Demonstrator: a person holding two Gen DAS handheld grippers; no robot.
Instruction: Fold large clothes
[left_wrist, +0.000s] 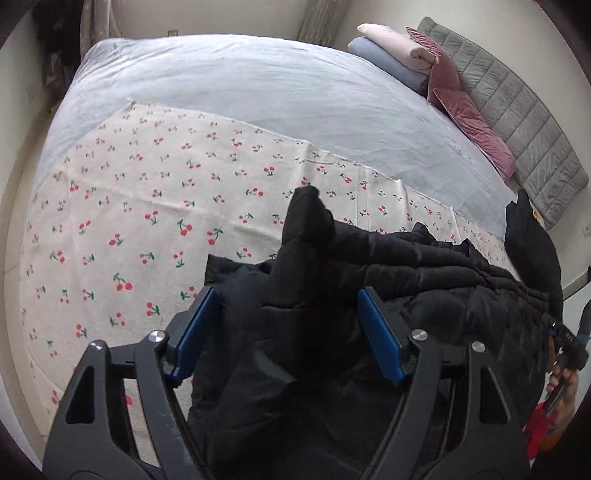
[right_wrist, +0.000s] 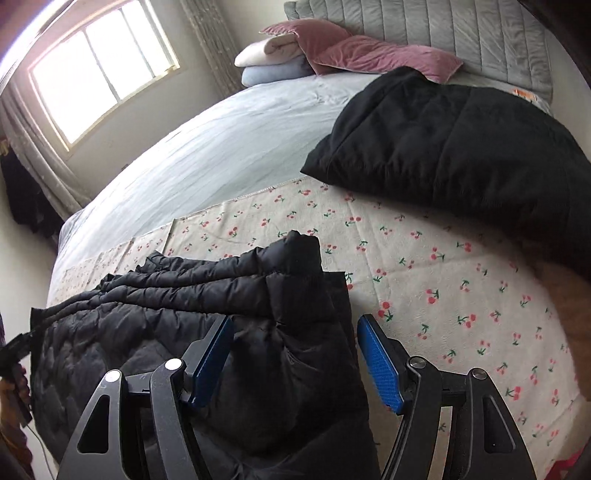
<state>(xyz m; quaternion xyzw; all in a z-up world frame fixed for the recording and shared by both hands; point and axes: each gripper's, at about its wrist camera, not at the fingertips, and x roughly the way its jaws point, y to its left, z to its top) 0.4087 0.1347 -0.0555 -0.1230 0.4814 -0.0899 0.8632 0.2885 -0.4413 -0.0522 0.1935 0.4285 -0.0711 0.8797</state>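
Left wrist view: black quilted puffer jacket (left_wrist: 369, 295) bunched on cherry-print cream cloth (left_wrist: 129, 221) over pale blue bedsheet (left_wrist: 258, 85). Left gripper (left_wrist: 288, 328) fingers spread, straddling jacket. Right gripper (right_wrist: 295, 354) likewise parted, nothing clamped.

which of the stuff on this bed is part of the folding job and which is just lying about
Part of the job:
black puffer jacket
left gripper, open
right gripper, open
cherry-print cloth under the jacket

Just lying about:
folded black garment
pink cushions
folded bedding
grey headboard pad
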